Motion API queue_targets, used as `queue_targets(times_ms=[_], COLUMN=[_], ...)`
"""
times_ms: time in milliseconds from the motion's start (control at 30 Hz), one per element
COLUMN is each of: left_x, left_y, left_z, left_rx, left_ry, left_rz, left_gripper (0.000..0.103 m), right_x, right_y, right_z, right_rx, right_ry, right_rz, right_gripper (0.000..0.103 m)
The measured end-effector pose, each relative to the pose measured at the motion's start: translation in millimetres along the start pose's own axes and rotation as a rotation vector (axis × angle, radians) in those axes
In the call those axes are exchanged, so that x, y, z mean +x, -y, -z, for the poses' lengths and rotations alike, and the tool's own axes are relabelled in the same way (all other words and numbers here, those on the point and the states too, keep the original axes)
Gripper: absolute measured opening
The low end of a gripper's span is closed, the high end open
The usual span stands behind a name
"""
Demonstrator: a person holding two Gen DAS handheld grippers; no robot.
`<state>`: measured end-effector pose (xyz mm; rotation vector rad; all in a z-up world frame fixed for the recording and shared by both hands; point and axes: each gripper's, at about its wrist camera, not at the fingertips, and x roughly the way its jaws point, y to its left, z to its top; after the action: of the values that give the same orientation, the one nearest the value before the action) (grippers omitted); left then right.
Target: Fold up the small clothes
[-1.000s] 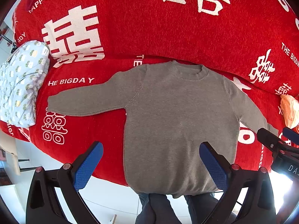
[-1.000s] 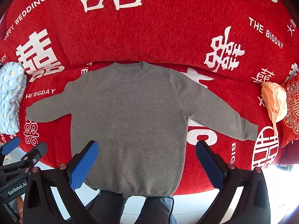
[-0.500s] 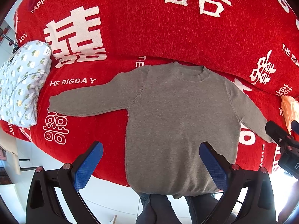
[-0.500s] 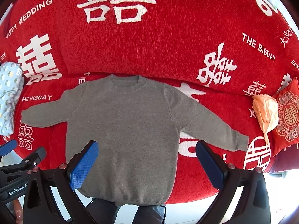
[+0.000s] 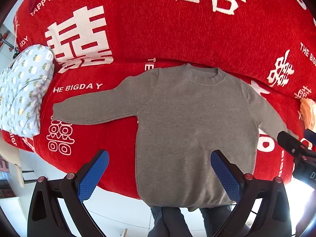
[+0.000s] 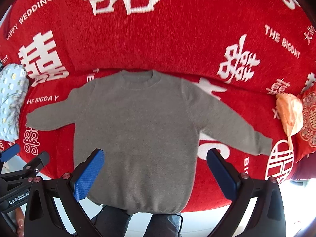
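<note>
1. Surface: red sofa cover (image 5: 197, 29), white double-happiness characters plus "HAPPY WEDDING" and "THE BIGDAY" text. Backrest fills the upper half of both frames; the seat runs across the middle.
2. Grey sweater (image 5: 193, 130) lies flat and unfolded at frame centre on the seat, collar toward the backrest, both sleeves spread out and angled down. Its hem hangs over the seat's front edge at lower centre.
3. Left gripper (image 5: 159, 169): jaws wide apart, blue pads showing, nothing held. It hovers above the lower part of the sweater, not touching.
4. Right gripper (image 6: 155, 167): jaws also wide, empty, over the sweater's lower body; this view is slightly blurred.
5. Folded blue floral garment (image 5: 21, 92) sits at the left edge on the seat, well apart from the left cuff.
6. Orange cloth (image 6: 290, 114) at the right edge, near the right cuff, beside a red embroidered cushion (image 6: 308, 122).
7. Room: pale tiled floor (image 5: 110, 213) below the seat edge; the person's legs in dark trousers (image 6: 116, 223) at bottom centre.
</note>
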<state>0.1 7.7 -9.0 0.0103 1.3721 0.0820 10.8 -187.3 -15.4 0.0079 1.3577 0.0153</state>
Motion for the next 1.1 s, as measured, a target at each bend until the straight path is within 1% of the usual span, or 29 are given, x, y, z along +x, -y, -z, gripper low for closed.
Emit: queue_targets(times_ms=[67,167,200,267,333,400,433,500,600,733,800,1100], left_x=[10.9,38.7,51.7,80.4,98.2,119.5,130.3,151.7,172.3,196.5,205.8,213.5], left_y=[0.0,0.7,1.1,1.7,-0.7,-1.0,-0.5,-1.8,-1.3,6.0,8.3,14.8], left_z=[-0.7,0.6,1.5,2.5,4.6,4.1,3.7,3.8,-0.2,-5.0,-6.0,-12.6], left_rx=[0.010,0.017,0.019,0.024,0.020,0.013,0.006,-0.005,-0.020,-0.001,-0.005,-0.010], left_ry=[-0.001,-0.027,-0.041,-0.095,-0.127,-0.132,-0.130,-0.157,-0.147,-0.138,-0.154,-0.151], left_rz=[-0.008,-0.013,-0.014,-0.047,-0.066,-0.079,-0.068,-0.075,-0.065,-0.077,-0.072,-0.062], left_gripper=[0.103,0.103,0.103,0.103,0.103,0.103,0.103,0.103,0.103,0.103,0.103,0.103], right_x=[21.0,59.6,69.6,95.3,119.3,144.3,153.9,176.2,197.1,213.0,217.3,221.0], right_y=[0.8,3.6,4.2,8.1,9.7,11.1,11.6,13.4,13.1,13.9,13.8,16.9], right_z=[2.0,3.9,4.4,4.6,4.6,4.5,4.6,4.5,4.2,6.3,8.3,15.3], right_rx=[-0.003,0.013,0.019,0.050,0.062,0.066,0.070,0.082,0.079,0.081,0.077,0.067], right_ry=[-0.035,-0.091,-0.109,-0.145,-0.156,-0.173,-0.176,-0.192,-0.193,-0.205,-0.210,-0.218], right_rz=[-0.004,-0.021,-0.021,-0.035,-0.033,-0.025,-0.026,-0.018,-0.007,-0.003,0.001,0.012], right_gripper=[0.103,0.103,0.103,0.103,0.103,0.103,0.103,0.103,0.103,0.103,0.103,0.103])
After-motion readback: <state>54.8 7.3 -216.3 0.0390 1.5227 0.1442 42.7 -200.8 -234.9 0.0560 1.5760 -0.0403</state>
